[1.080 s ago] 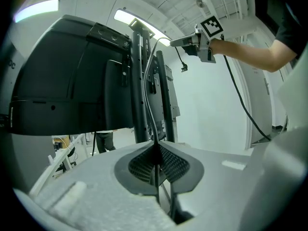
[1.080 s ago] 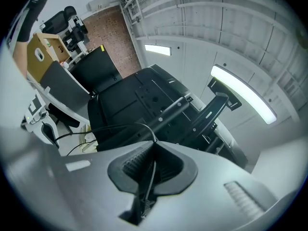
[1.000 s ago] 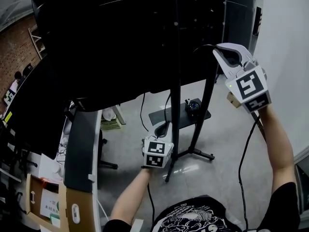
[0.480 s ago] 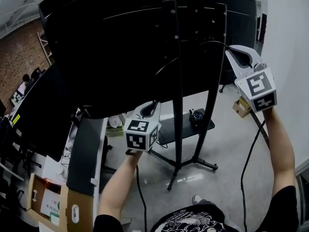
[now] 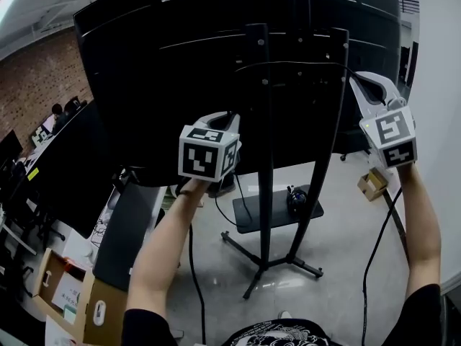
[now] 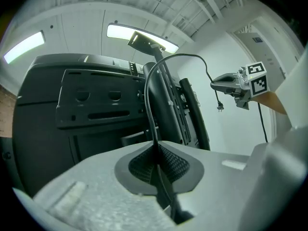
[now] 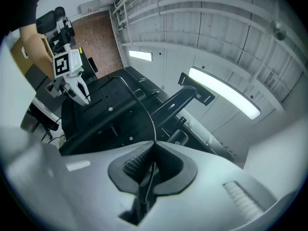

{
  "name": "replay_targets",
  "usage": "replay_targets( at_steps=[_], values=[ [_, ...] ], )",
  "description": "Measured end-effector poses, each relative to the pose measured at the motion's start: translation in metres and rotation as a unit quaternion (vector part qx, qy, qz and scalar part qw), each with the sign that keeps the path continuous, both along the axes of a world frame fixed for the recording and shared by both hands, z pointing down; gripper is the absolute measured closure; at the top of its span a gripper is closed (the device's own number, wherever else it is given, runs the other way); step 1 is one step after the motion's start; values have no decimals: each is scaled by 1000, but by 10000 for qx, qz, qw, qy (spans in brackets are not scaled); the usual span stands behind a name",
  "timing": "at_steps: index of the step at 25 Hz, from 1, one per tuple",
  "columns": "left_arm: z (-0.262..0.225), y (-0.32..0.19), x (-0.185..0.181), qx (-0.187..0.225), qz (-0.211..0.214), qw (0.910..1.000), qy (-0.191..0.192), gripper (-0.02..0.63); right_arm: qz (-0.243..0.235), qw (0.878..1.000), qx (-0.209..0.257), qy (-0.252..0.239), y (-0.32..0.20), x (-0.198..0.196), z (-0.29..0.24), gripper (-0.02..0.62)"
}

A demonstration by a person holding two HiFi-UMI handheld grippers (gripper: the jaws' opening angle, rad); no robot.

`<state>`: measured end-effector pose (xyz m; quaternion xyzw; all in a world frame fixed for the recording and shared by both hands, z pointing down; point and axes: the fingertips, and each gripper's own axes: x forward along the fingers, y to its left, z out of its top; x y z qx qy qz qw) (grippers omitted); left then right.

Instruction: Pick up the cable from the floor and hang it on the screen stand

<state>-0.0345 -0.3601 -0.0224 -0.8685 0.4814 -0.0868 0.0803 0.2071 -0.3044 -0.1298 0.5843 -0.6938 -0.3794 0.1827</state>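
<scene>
Gripping the cable (image 5: 302, 63) at two spots so as to carry a free span between them: pinching it between the ribbed pads (image 6: 137, 167) of the left gripper (image 5: 220, 118), and pinching a further stretch the same way in the right gripper (image 5: 369, 85), with both pairs of fingers closing down to little more than the cable's own thickness. Letting the span rise out of the left fingers, run across the near side of the screen stand (image 5: 261, 121) below the tops of its uprights, and drop into the right fingers; touching the posts or not, impossible to tell. Holding the left fingers just outside one upright and the right fingers just outside the other, so straddling both, probably to have a stretch wide enough for draping over the stand. Pointing both grippers roughly level and high against the back of the screen (image 5: 144, 85), seemingly for reaching a hanging place up there. Showing the plug (image 6: 220, 107) dangling just below the right fingers in the left gripper view. Judging the pickup done and the hanging not yet.
</scene>
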Motion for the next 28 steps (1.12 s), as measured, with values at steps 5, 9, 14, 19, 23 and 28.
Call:
replay_targets(
  at_steps=[5, 9, 14, 19, 23, 28],
  values=[
    [-39, -21, 11, -17, -192, 9997, -180, 592, -96, 9997, 180, 103, -18, 16, -19, 581],
    [-66, -36, 15, -48, -359, 9986, -386, 592, -157, 9993, 324, 129, -27, 25, -37, 581],
    [-94, -52, 15, -316, -595, 9959, -602, 592, -107, 9987, 459, 217, -42, 34, -69, 583],
    [-105, -64, 14, -799, -811, 9897, -866, 594, -46, 9976, 555, 419, -56, 39, -93, 583],
    [-103, -70, 16, -1433, -908, 9790, -1126, 594, 37, 9971, 533, 537, -72, 48, -109, 583],
    [-86, -68, 10, -2634, -1185, 9458, -1484, 595, 164, 9965, 352, 747, -97, 59, -115, 583]
  ],
)
